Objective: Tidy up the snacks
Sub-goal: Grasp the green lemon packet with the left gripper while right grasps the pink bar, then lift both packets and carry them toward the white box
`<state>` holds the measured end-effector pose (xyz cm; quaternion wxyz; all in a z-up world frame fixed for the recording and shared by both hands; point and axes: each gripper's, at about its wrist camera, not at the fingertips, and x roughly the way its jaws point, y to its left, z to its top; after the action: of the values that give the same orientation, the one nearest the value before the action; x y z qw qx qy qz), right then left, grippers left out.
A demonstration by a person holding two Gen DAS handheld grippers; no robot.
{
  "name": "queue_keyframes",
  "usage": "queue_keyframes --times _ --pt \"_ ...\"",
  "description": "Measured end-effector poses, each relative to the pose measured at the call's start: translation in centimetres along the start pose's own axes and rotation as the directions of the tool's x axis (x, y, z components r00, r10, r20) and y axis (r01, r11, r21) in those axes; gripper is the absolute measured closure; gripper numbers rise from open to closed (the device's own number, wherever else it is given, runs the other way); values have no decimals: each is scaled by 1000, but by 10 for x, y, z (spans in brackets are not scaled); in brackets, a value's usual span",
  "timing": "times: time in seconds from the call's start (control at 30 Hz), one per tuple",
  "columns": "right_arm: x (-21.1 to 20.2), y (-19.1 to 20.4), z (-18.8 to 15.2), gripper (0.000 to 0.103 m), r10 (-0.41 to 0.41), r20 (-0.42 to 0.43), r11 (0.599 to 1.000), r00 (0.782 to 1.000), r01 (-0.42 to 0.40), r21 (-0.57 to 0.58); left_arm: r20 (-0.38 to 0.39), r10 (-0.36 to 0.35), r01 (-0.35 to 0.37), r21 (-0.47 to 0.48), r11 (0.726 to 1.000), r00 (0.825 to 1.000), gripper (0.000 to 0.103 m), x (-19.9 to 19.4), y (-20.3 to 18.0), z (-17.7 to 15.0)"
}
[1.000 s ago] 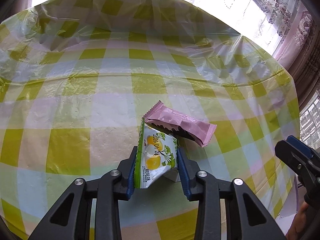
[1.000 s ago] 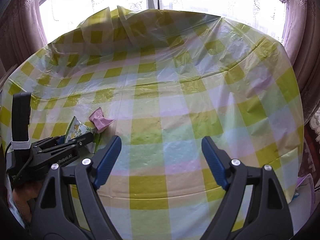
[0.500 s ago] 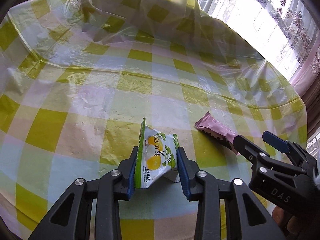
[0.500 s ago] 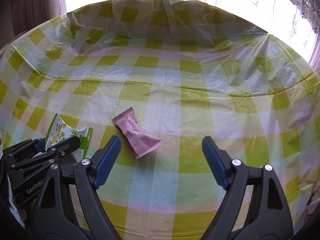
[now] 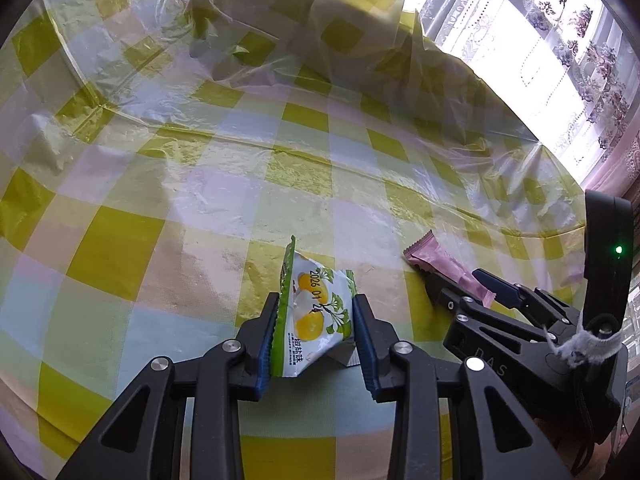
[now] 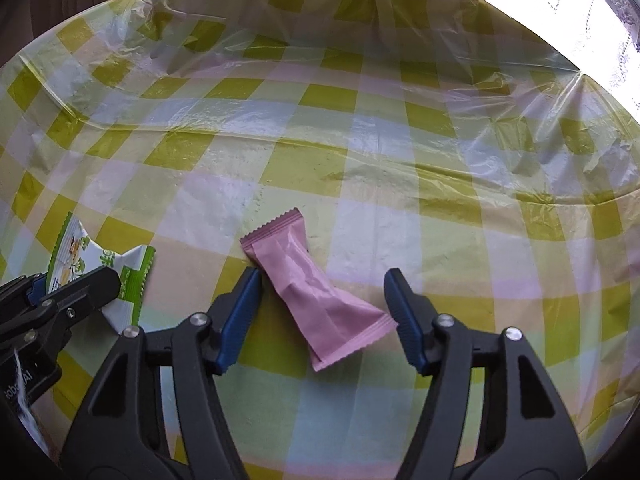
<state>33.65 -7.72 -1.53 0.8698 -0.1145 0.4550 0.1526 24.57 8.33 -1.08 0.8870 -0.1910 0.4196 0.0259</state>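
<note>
My left gripper (image 5: 316,320) is shut on a white and green snack packet with yellow fruit (image 5: 314,316) and holds it just above the table. The packet also shows at the left of the right wrist view (image 6: 80,264). A pink snack packet (image 6: 316,296) lies flat on the checked tablecloth. My right gripper (image 6: 322,300) is open, with its two blue pads on either side of the pink packet, not touching it. In the left wrist view the pink packet (image 5: 444,268) lies to the right, partly hidden by my right gripper (image 5: 464,284).
The round table carries a yellow-green checked cloth under clear wrinkled plastic (image 6: 360,128). The plastic is bunched up at the far edge (image 5: 256,16). A window with lace curtains (image 5: 560,32) is behind the table on the right.
My right gripper has moved forward and left until the pink packet lies between its open jaws. My left gripper has kept its hold on the fruit packet and shifted left, away from the pink packet.
</note>
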Motion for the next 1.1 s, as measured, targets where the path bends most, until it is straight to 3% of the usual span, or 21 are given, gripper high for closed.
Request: queue_keyframes --times 0.1,0.53,1.1 --pt "-1 6 0 63 25 2 1000 1000 -25 -13 1 2 -2 2 1000 1000 67 0 -1 0" --pt "-19 3 -23 63 -11 1 1000 1000 11 23 -8 -28 29 44 999 1000 68 -3 -16 -10" --pt "-69 -13 -65 63 -25 11 996 1000 24 90 -16 -64 65 94 993 998 69 -22 -41 -48"
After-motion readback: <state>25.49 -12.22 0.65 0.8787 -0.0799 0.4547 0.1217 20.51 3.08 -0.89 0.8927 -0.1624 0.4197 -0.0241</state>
